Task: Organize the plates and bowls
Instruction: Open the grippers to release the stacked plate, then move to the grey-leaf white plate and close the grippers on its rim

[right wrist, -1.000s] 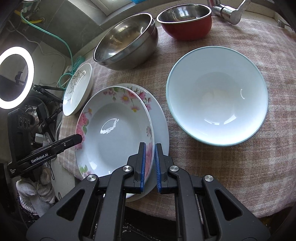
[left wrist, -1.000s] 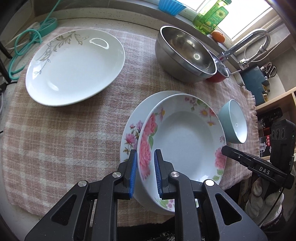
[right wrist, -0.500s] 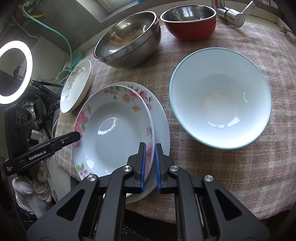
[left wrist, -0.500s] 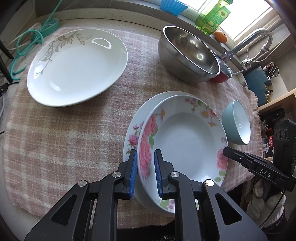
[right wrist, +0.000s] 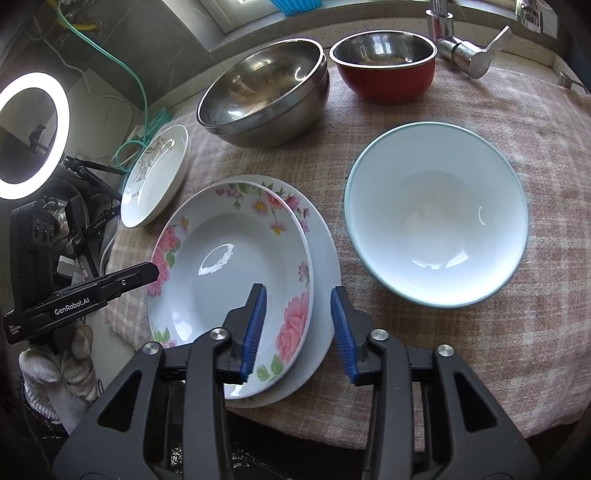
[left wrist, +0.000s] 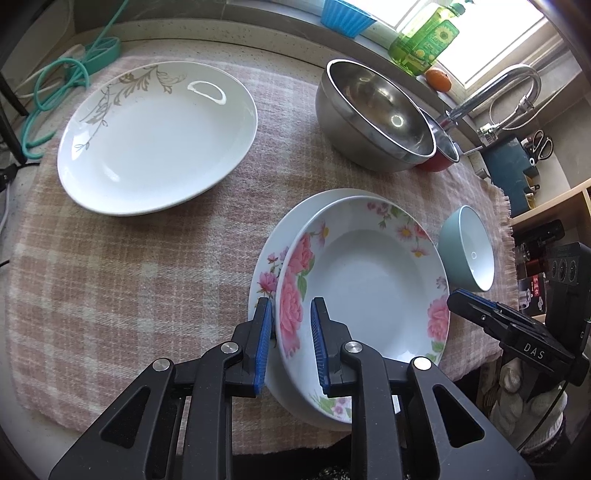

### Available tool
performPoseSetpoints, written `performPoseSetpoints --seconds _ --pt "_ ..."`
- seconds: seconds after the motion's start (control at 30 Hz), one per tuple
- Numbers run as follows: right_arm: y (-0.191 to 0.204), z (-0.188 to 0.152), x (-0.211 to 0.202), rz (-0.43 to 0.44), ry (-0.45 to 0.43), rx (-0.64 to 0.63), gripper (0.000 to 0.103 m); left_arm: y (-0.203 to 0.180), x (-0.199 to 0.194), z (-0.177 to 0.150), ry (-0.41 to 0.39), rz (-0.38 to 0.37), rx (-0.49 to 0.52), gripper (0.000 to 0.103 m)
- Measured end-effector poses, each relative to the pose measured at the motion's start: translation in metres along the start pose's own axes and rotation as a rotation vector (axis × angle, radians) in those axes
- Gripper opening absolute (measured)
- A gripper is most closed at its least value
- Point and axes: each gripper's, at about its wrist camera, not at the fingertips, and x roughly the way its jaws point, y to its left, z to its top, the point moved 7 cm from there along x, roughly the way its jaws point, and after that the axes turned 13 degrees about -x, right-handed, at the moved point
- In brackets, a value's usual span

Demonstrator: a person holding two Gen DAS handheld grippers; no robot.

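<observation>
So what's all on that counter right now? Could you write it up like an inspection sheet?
Surface: pink checked cloth over a counter.
Job's things: rose-patterned deep plate stacked on a wider floral plate; leaf-patterned white plate; pale blue-rimmed bowl; nested steel bowls; red bowl.
Clutter: oil bottle, orange, blue cup on the sill.
Grippers: left tongs straddle the rose plate's rim, opening slightly; right tongs opening, pads clear of both rims.
Cables: green hose.
Surroundings: tap, ring light.
</observation>
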Motion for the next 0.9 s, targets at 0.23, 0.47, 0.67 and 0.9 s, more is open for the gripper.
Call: performPoseSetpoints --seconds 0.23,0.47,0.67,0.9 --pt "0.008 0.015 -0.018 -0.011 -0.061 -0.016 0.063 0.015 -0.014 0.010 -0.032 -0.016 -0.040 0.028" --pt "0.026 0.031 -0.026 -0.018 -0.121 -0.039 0.063 0.040 -0.031 0.027 -0.086 -0.010 -0.093 0.028" --pt "0.048 0.053 -0.027 -0.004 -0.176 -0.075 0.063 0.069 -0.043 0.045 -0.131 -0.004 -0.156 0.028" --pt "0.077 0.083 -0.010 0.051 -0.173 -0.097 0.063 0.101 -0.055 0.070 -0.178 0.014 -0.219 0.029"
